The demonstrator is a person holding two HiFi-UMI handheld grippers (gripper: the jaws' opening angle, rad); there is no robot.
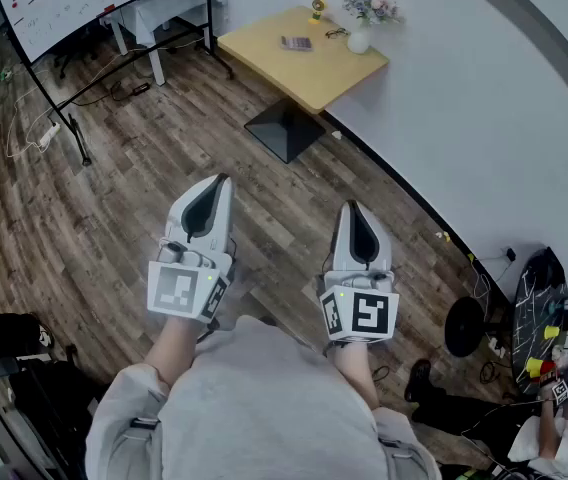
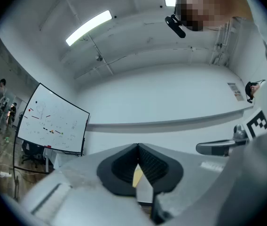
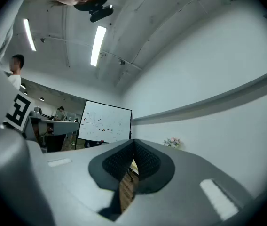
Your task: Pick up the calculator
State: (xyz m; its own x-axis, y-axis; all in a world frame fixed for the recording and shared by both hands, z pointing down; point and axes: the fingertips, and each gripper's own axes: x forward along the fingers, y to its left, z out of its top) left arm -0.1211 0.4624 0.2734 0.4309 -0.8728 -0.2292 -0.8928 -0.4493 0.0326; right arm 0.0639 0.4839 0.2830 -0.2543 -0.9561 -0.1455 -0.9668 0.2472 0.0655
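The calculator (image 1: 296, 42) lies flat on a yellow table (image 1: 314, 76) standing against the pale wall at the far side of the room, well apart from both tools, with a vase of flowers (image 1: 360, 34) just beside it toward 3 o'clock. The left gripper (image 1: 217, 182) and the right gripper (image 1: 353, 208) are held side by side in front of the person's body, over bare wooden floor (image 1: 114, 198). Each has its jaws pressed together with nothing between them; each gripper view shows the dark pads meeting along a single seam. Seen from the head view, the calculator sits at about 1 o'clock from the left gripper's tip and about 11 o'clock from the right gripper's tip, so it lies nearly on the line between them and neither is clearly the nearer. Its long axis seems to run roughly from 9 to 3 o'clock, though it is too small to be sure. The task looks barely begun: the person probably has to walk to the table, spread one gripper's jaws and close them across the calculator's short side.
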